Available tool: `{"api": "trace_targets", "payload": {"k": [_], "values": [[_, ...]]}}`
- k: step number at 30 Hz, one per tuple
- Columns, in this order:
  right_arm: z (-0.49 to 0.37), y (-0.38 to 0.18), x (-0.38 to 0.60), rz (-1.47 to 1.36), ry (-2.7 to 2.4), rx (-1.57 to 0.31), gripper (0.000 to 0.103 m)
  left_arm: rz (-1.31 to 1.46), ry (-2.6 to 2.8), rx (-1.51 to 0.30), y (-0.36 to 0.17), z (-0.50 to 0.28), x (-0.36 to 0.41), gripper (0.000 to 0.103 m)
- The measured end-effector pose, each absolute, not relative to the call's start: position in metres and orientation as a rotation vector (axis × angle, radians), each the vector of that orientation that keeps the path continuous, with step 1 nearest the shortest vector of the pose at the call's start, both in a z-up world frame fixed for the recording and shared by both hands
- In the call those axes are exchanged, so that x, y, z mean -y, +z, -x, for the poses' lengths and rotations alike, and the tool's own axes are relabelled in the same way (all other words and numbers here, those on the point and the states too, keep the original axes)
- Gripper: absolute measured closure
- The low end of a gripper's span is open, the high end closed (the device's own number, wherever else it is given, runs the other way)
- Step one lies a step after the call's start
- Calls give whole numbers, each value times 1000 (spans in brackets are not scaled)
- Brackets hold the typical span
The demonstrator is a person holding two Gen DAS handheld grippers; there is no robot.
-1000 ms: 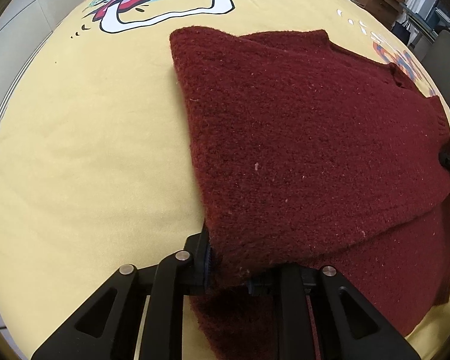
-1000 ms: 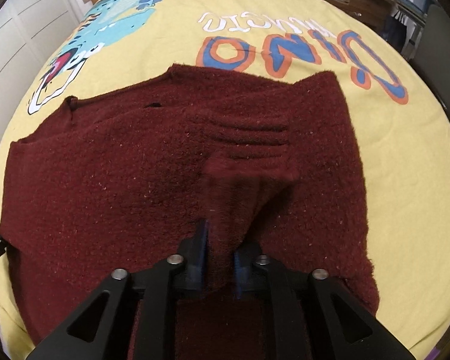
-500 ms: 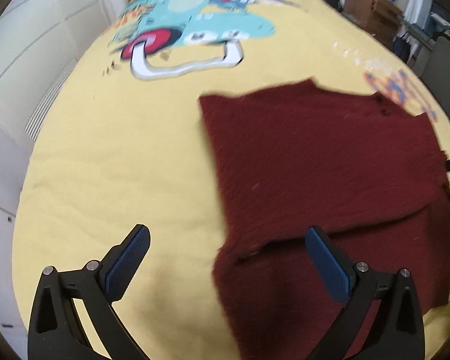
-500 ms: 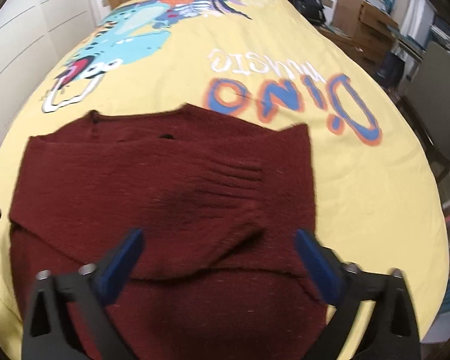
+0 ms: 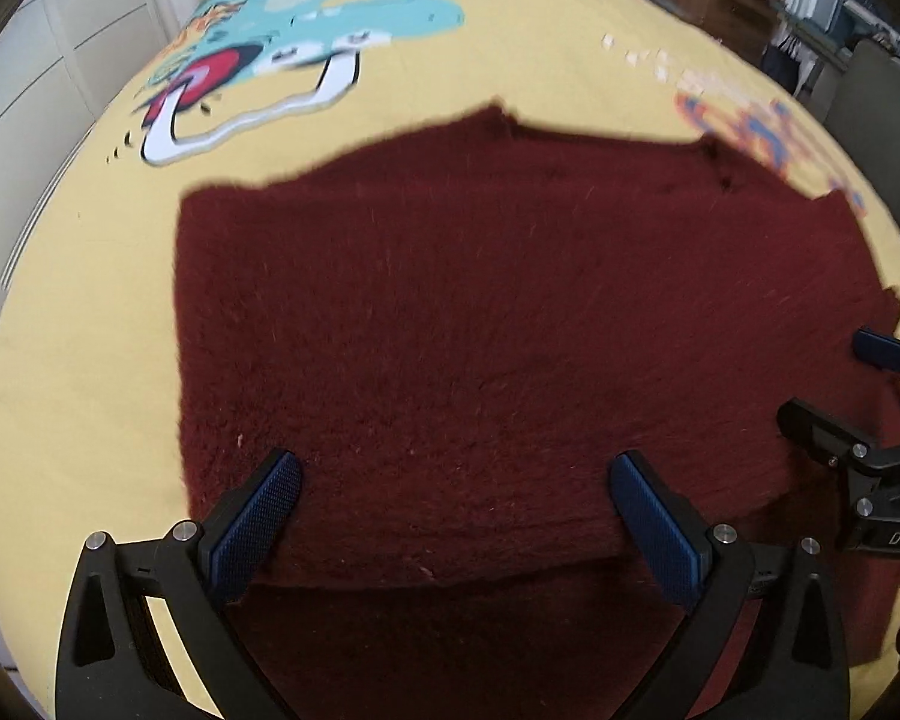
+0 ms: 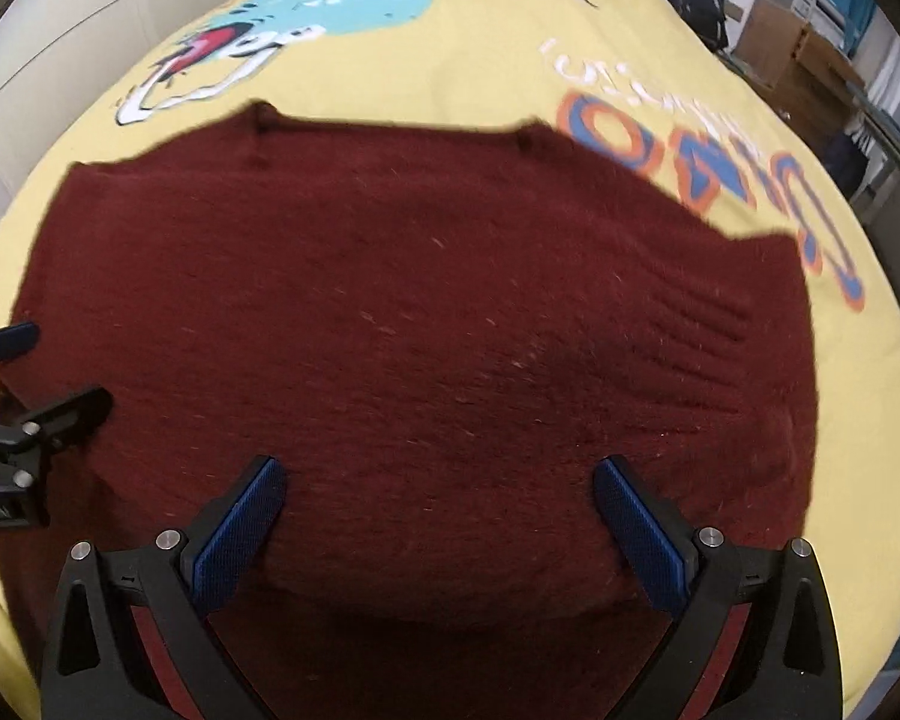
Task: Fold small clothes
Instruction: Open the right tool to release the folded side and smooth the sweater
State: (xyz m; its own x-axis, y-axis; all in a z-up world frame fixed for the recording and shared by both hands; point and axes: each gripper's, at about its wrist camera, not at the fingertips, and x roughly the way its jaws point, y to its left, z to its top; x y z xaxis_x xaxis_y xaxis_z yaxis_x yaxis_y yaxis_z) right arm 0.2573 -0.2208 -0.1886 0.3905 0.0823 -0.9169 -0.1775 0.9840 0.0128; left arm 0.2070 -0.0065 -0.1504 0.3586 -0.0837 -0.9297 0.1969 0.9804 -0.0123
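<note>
My left hand-held gripper and right hand-held gripper both hang wide open and empty above the near fold edge of a dark red sweater, which lies folded flat on the bed's yellow dinosaur-print cover.

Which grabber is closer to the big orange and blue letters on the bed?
Right. The right gripper hangs over the sweater's side nearest the letters; the left gripper is over the far side.
</note>
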Motion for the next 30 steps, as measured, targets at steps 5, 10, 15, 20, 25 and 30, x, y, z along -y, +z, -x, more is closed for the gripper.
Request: {"api": "trace_targets", "payload": {"k": [5,10,15,20,25,30], "values": [[-252,-188,250,78,140,-1132,0,-118,-175,-1167,-155,-205,-11,1],[-246,-187,272,67,119,-1120,0,-79,-156,-1182,-162,-205,-35,1],[-247,-187,274,55,127,-1119,0,-53,-154,-1185,-162,-206,-37,1],[-228,-158,286,46,152,-1106,0,9,-161,-1223,-141,-206,-42,1],[-189,-139,318,12,141,-1117,0,32,-153,-1183,-107,-175,-55,1],[-138,-141,346,-37,101,-1136,0,4,-127,-1215,-103,-127,-62,1]]}}
